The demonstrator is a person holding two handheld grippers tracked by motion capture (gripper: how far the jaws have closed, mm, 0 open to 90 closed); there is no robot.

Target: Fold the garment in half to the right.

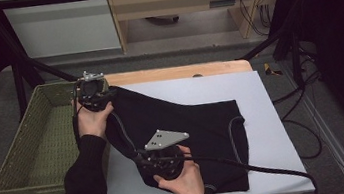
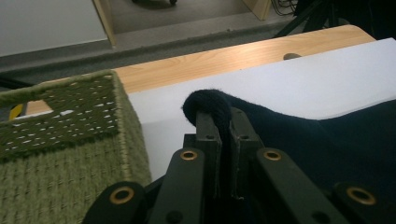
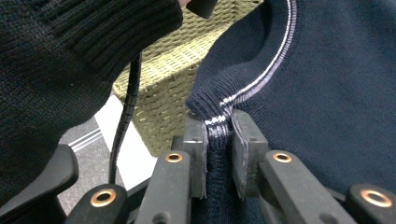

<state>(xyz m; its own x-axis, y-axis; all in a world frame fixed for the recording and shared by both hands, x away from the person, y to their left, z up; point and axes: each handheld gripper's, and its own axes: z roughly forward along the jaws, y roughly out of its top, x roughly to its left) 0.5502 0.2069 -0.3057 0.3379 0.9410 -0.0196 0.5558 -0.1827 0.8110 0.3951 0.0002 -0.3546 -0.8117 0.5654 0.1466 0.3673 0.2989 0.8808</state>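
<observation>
A dark navy sweater (image 1: 189,130) with a pale stripe trim lies folded on the white sheet (image 1: 268,114). My left gripper (image 1: 92,93) holds its far left corner beside the basket; in the left gripper view the jaws are shut on a rolled fold of the sweater (image 2: 208,103). My right gripper (image 1: 154,161) grips the near left edge. The right gripper view has its jaws pinching the ribbed, striped hem of the sweater (image 3: 217,122), which bunches above the fingertips.
A green woven basket (image 1: 40,144) stands just left of the sheet, against the sweater's left side. The wooden tabletop (image 1: 177,72) runs along the far edge. Black frame legs and cables stand around the table. A black sleeve (image 3: 56,70) crosses the right gripper view.
</observation>
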